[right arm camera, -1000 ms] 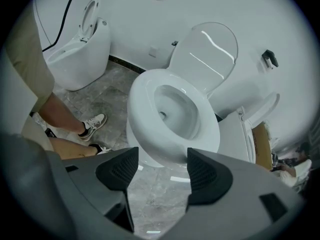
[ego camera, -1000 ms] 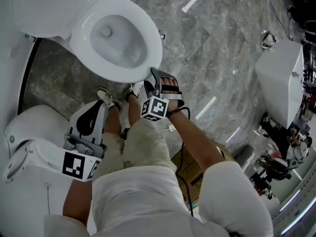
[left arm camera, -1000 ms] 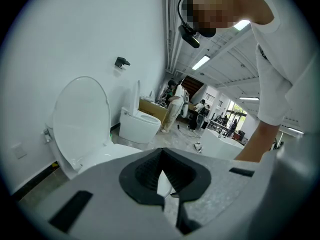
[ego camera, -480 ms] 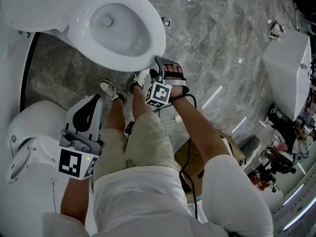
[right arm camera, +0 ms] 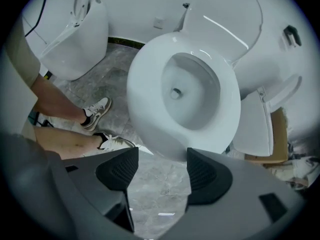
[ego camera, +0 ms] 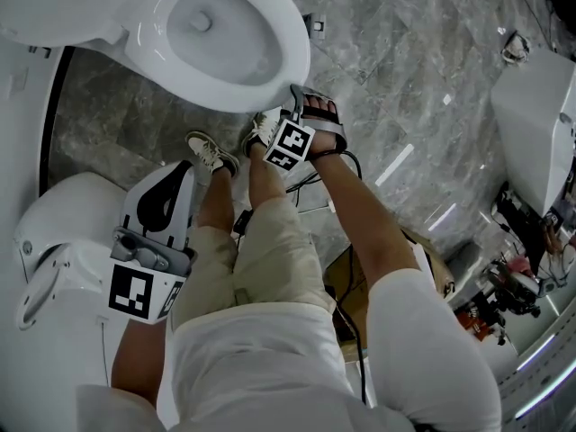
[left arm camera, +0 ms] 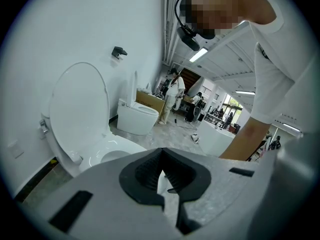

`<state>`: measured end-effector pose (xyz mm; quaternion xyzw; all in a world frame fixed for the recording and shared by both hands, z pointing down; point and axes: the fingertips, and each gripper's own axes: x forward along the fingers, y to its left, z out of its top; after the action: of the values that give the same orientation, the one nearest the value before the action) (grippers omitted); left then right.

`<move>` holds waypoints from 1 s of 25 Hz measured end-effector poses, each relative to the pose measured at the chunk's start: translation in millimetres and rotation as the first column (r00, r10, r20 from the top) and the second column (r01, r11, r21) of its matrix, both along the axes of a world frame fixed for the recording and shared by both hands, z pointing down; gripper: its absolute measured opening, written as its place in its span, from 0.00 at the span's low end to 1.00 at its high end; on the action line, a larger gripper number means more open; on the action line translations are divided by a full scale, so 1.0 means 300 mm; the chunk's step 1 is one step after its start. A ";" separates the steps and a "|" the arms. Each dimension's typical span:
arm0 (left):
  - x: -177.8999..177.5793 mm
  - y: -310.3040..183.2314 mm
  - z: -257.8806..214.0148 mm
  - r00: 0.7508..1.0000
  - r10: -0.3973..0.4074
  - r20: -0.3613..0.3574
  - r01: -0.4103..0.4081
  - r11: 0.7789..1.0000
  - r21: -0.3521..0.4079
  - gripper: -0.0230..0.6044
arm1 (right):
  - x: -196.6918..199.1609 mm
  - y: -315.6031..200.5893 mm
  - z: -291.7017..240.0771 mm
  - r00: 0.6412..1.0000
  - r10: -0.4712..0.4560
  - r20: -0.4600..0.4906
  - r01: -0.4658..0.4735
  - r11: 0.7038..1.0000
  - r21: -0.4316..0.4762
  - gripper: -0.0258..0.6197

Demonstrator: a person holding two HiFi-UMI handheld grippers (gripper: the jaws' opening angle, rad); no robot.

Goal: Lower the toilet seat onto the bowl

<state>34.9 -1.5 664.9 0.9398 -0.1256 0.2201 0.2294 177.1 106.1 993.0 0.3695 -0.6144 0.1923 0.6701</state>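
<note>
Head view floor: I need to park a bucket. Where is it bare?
Bare marble floor right of the toilet bowl, toward the white fixture; a strip between bowl and second toilet. Crowded at the bowl's front: shoes, right gripper, cable.

Toilets [ego camera: 270, 70] [ego camera: 63, 232] [left arm camera: 137, 118]: three at least; grippers [ego camera: 184, 171] [ego camera: 300, 97]: two; shoes [ego camera: 211, 154] [ego camera: 264, 126]: two.

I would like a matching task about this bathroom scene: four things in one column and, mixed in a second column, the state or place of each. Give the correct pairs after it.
Column A
1. left tool
2. right tool
3. toilet lid
4. sneakers

Column B
a. jaws apart, nothing between them
b. raised upright
c. on the grey stone floor
d. jaws together

Pairs: 1-d, 2-a, 3-b, 4-c
</note>
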 end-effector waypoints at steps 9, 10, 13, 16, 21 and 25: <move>-0.025 -0.072 -0.051 1.000 -0.006 -0.012 0.007 0.999 0.049 0.04 | 0.001 -0.016 -0.014 0.995 0.099 0.011 -0.099 0.995 0.003 0.42; -0.032 -0.074 -0.066 1.000 -0.006 -0.016 0.007 0.999 0.053 0.04 | 0.007 -0.021 -0.036 0.994 0.112 0.007 -0.112 0.994 0.006 0.42; -0.054 -0.087 -0.113 1.000 -0.004 -0.026 0.006 0.998 0.065 0.04 | 0.008 -0.050 -0.121 0.984 0.174 0.027 -0.175 0.983 0.045 0.35; -0.079 -0.105 -0.157 0.999 -0.009 -0.032 0.012 0.997 0.080 0.04 | -0.004 -0.079 -0.219 0.952 0.287 0.108 -0.295 0.953 0.067 0.21; -0.116 -0.133 -0.269 0.998 -0.021 -0.060 0.027 0.994 0.104 0.04 | -0.039 -0.117 -0.414 0.836 0.482 0.261 -0.511 0.858 0.055 0.04; -0.137 -0.187 -0.371 0.996 -0.030 -0.087 0.042 0.990 0.138 0.04 | -0.064 -0.178 -0.579 0.674 0.620 0.402 -0.686 0.727 0.029 0.04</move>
<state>-6.2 -57.7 553.7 0.9596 -0.1478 0.1665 0.1723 157.9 52.8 819.3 0.5809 -0.5683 0.4293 0.3942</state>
